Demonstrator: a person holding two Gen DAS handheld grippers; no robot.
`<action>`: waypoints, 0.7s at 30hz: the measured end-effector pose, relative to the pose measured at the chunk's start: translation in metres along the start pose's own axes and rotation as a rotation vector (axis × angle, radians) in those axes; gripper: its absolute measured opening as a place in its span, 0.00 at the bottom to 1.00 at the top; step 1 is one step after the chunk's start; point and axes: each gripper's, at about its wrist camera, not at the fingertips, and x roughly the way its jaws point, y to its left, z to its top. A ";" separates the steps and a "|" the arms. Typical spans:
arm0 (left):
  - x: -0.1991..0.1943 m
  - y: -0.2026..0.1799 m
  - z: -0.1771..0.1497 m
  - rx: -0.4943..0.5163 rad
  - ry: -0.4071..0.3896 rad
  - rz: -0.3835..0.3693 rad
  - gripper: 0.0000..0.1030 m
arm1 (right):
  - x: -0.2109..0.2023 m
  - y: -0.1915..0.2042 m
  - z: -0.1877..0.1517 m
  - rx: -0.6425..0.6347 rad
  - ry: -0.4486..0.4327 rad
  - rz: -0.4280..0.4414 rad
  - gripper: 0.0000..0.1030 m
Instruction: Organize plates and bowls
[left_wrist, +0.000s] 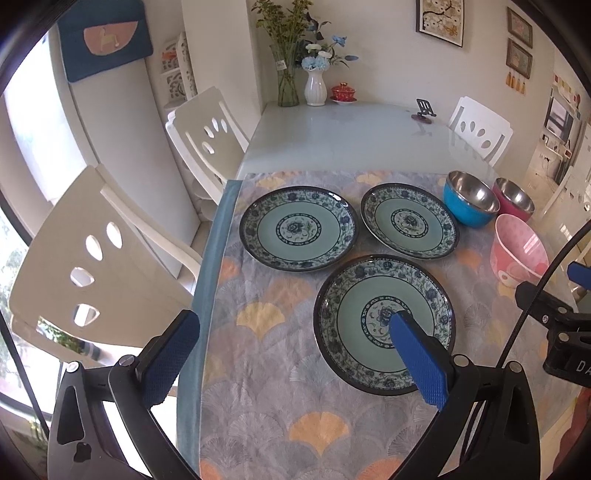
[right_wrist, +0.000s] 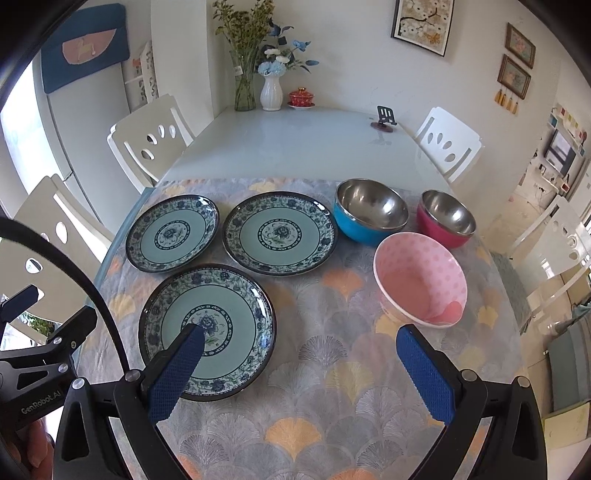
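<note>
Hovering over the fan-patterned cloth (right_wrist: 314, 387), the left gripper (left_wrist: 291, 332) has its jaws spread wide, nothing between them. Three green floral plates lie flat and apart: the far-left plate (right_wrist: 171, 234), the middle plate (right_wrist: 280, 232), and the near plate (right_wrist: 221, 325) in front. To the right stand the blue bowl (right_wrist: 369, 212), the red bowl (right_wrist: 445, 219) and, nearer, the tilted pink bowl (right_wrist: 421, 282). The right gripper (right_wrist: 301, 345) also hangs above the cloth, jaws parted and empty.

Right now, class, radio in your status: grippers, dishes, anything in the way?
Left gripper open, right gripper open, both empty. Three plates, three bowls unstacked. Nothing in the way.
</note>
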 end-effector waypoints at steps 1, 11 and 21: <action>0.001 0.001 0.000 -0.006 0.004 -0.005 1.00 | 0.001 0.001 0.000 -0.002 0.002 0.001 1.00; 0.008 0.006 -0.003 -0.024 0.028 -0.016 1.00 | 0.008 0.007 -0.002 -0.001 0.027 0.011 1.00; 0.013 0.011 -0.002 -0.028 0.038 -0.021 1.00 | 0.018 0.003 0.000 0.038 0.057 0.047 1.00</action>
